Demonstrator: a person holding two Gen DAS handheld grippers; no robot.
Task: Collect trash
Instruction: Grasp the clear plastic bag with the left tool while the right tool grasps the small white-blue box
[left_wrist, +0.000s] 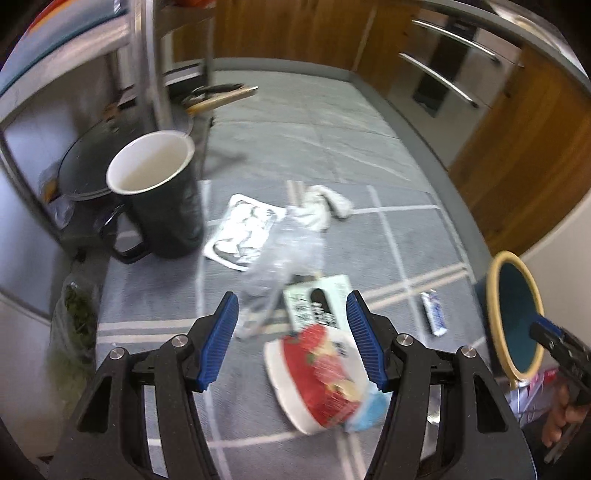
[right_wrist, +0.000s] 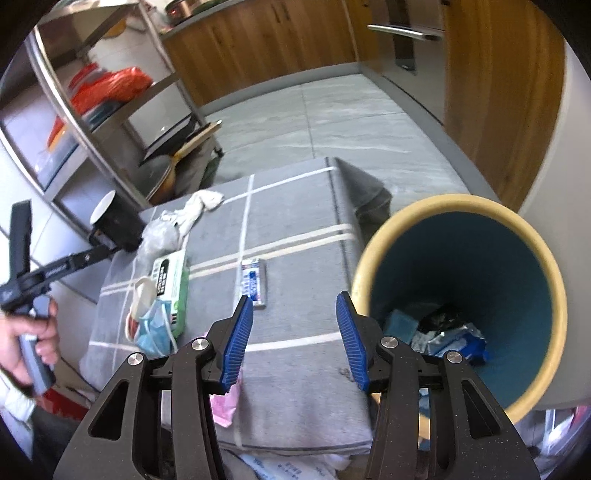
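Nearest, the left gripper (left_wrist: 291, 339) hung parted and empty over a tipped red-and-white paper cup (left_wrist: 314, 380) on the grey tabletop (left_wrist: 388, 236), light and crushable, probably best pinched across its rim, while the empty right gripper (right_wrist: 294, 341) was beside the blue bin (right_wrist: 480, 295).

The worktop (right_wrist: 295, 369) lies bare on its near right part, open to a reach. On its left, the black mug (left_wrist: 162, 206), clear plastic wrap (left_wrist: 284, 254), green box (left_wrist: 319, 299) and red-printed cup (left_wrist: 317, 376) crowd together. The blue bin (right_wrist: 461, 295) blocks the right edge.
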